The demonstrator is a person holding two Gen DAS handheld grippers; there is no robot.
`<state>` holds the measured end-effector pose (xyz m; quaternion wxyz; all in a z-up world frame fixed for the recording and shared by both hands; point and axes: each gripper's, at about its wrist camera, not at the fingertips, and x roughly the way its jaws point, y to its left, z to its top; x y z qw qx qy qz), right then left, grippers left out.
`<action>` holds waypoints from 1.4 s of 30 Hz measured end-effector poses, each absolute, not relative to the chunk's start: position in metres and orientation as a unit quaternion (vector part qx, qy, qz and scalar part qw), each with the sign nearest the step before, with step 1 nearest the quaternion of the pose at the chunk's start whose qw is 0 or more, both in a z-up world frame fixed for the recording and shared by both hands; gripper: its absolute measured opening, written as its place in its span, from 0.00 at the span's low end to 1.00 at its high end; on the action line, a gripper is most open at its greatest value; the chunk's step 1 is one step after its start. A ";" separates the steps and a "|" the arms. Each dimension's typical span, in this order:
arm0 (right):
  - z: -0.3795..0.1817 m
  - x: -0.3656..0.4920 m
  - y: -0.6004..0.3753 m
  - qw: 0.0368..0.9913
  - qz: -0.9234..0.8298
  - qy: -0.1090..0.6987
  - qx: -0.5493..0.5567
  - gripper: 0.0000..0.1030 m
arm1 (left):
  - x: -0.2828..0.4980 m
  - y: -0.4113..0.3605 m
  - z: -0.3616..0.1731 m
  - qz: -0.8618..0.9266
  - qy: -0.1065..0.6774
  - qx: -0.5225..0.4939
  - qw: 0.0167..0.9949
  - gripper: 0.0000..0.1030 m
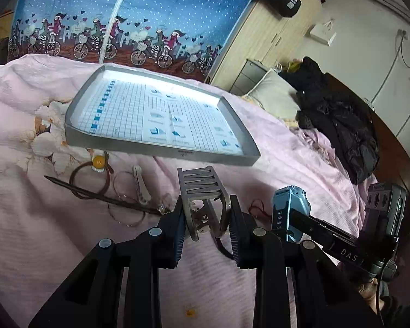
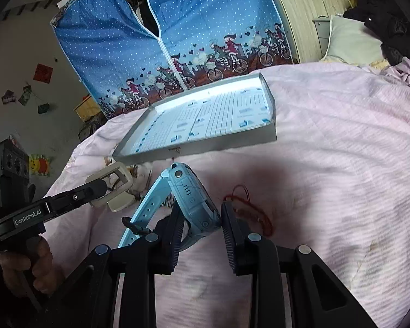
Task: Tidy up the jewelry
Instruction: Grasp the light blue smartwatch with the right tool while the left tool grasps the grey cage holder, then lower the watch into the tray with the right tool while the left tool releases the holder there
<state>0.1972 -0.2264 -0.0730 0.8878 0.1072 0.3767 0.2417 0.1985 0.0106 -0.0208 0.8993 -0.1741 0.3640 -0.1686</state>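
My left gripper (image 1: 207, 208) is shut on a grey claw hair clip (image 1: 201, 184), held just above the pink bedspread and in front of the grey tray (image 1: 155, 146). The tray holds only a printed grid sheet. My right gripper (image 2: 202, 216) is shut on a light blue watch (image 2: 190, 191), its strap hanging to the left. In the right wrist view the left gripper (image 2: 99, 188) with the hair clip (image 2: 119, 181) sits to the left. A hair tie with a yellow bead (image 1: 98, 161), a dark hair stick (image 1: 95, 194), thin bangles (image 1: 124, 191) and a white clip (image 1: 140, 186) lie left of the left gripper. A red string (image 2: 248, 205) lies beside the right gripper.
The tray rests on a bed with a pink cover (image 2: 341, 150). A black jacket (image 1: 339, 125) and a pillow (image 1: 273, 93) lie at the right. A blue fabric wardrobe (image 1: 136, 13) stands behind the bed. A person's hand (image 2: 27, 268) grips the left handle.
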 end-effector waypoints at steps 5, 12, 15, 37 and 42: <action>-0.065 0.244 -0.210 0.892 0.225 0.366 0.136 0.25 | 0.237 0.033 -0.003 -0.106 0.347 -0.171 0.916 0.24; -0.068 0.306 -0.187 0.904 0.199 0.345 0.155 0.25 | 0.302 0.074 -0.016 -0.069 0.334 -0.227 0.912 0.24; -0.074 0.326 -0.182 0.910 0.188 0.333 0.158 0.25 | 0.312 0.092 -0.029 -0.061 0.342 -0.228 0.910 0.24; -0.093 0.327 -0.172 0.920 0.175 0.338 0.094 0.39 | 0.314 0.093 -0.052 -0.042 0.391 -0.219 0.893 0.66; -0.075 0.311 -0.172 0.931 0.166 0.314 0.079 0.65 | 0.299 0.080 -0.040 -0.026 0.376 -0.179 0.909 0.73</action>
